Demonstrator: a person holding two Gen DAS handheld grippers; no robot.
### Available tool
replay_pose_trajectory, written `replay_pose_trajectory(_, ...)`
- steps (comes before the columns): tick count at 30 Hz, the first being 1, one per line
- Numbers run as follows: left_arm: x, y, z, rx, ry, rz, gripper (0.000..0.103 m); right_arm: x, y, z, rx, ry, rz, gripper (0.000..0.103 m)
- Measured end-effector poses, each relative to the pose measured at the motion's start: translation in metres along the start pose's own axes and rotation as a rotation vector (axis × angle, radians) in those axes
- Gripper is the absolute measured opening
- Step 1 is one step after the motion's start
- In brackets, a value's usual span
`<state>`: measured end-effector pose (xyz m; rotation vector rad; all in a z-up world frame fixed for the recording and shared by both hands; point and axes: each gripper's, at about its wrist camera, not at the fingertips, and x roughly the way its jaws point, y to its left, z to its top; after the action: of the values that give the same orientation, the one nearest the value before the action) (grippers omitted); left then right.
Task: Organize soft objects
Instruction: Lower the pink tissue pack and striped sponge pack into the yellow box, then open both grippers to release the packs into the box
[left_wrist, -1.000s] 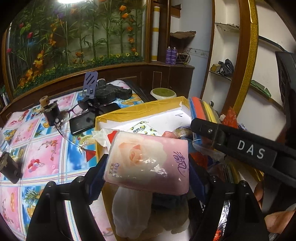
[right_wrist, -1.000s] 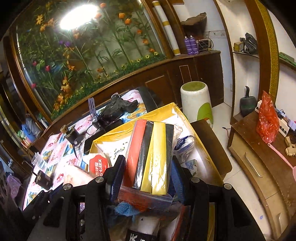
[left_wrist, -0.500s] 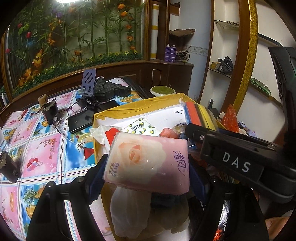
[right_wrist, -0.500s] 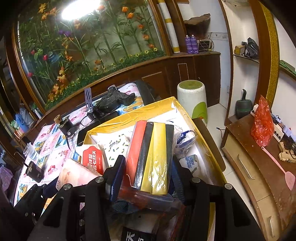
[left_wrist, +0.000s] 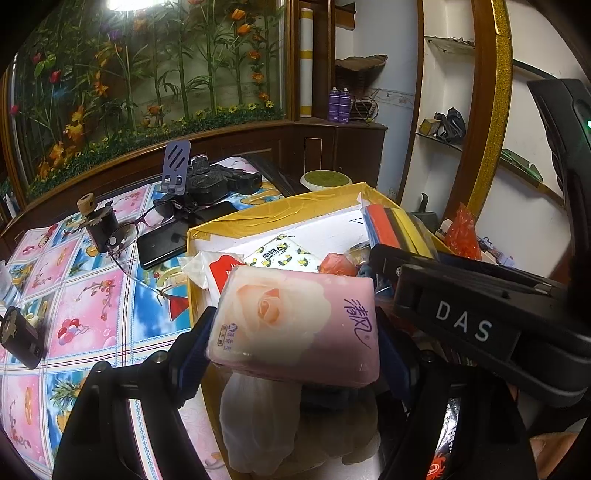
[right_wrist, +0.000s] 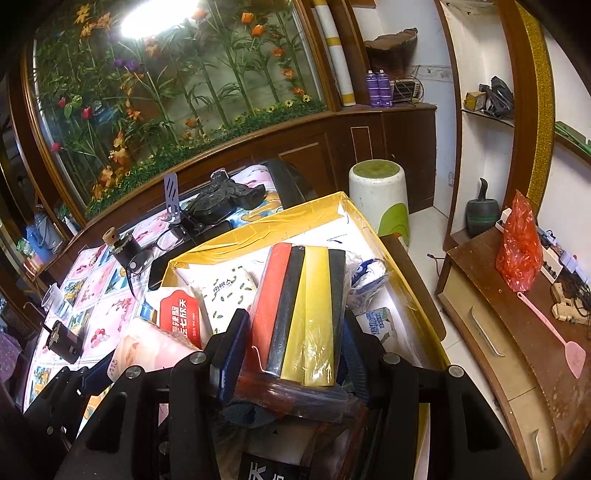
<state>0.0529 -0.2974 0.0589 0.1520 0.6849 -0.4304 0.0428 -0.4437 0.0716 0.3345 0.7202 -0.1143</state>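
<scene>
My left gripper (left_wrist: 295, 332) is shut on a pink tissue pack with a rose print (left_wrist: 295, 321) and holds it above the near end of a yellow-rimmed box (left_wrist: 273, 208). My right gripper (right_wrist: 295, 332) is shut on a plastic-wrapped pack of red, black and yellow sponges (right_wrist: 299, 314) above the same box (right_wrist: 258, 221). The sponge pack (left_wrist: 395, 225) and the right gripper's black body (left_wrist: 461, 325) show at the right of the left wrist view. The pink pack (right_wrist: 147, 347) shows at the lower left of the right wrist view. Inside the box lie a red wet-wipe pack (right_wrist: 181, 314), a lemon-print tissue pack (left_wrist: 280, 254) and other soft packs.
The box sits on a table with a flowered cloth (left_wrist: 81, 302). On the cloth are glasses (left_wrist: 136, 229), a black phone (left_wrist: 162, 243), a black device (left_wrist: 218, 181) and a small black box (left_wrist: 18, 339). A white stool (right_wrist: 380, 192) and a wooden cabinet (right_wrist: 517, 332) stand to the right.
Both grippers keep their packs. The view of each has shifted slightly, with the right gripper's body sitting a little lower in the left wrist view.
</scene>
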Motion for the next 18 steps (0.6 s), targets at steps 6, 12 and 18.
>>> replay_pose_trajectory(6,-0.0002,-0.0020,-0.0003,0.011,-0.002,0.005,0.079,0.0002,0.0003,-0.0001,0.002,0.003,-0.002,0.053)
replay_pose_trajectory(12,-0.0004,-0.0027,-0.0002,0.014,-0.003,0.007,0.079,0.0010,-0.0021,0.0000,0.010,0.005,-0.005,0.059)
replay_pose_trajectory(18,-0.0008,-0.0030,-0.0001,0.017,-0.005,0.010,0.085,-0.0013,-0.0026,-0.0002,0.015,-0.001,-0.006,0.068)
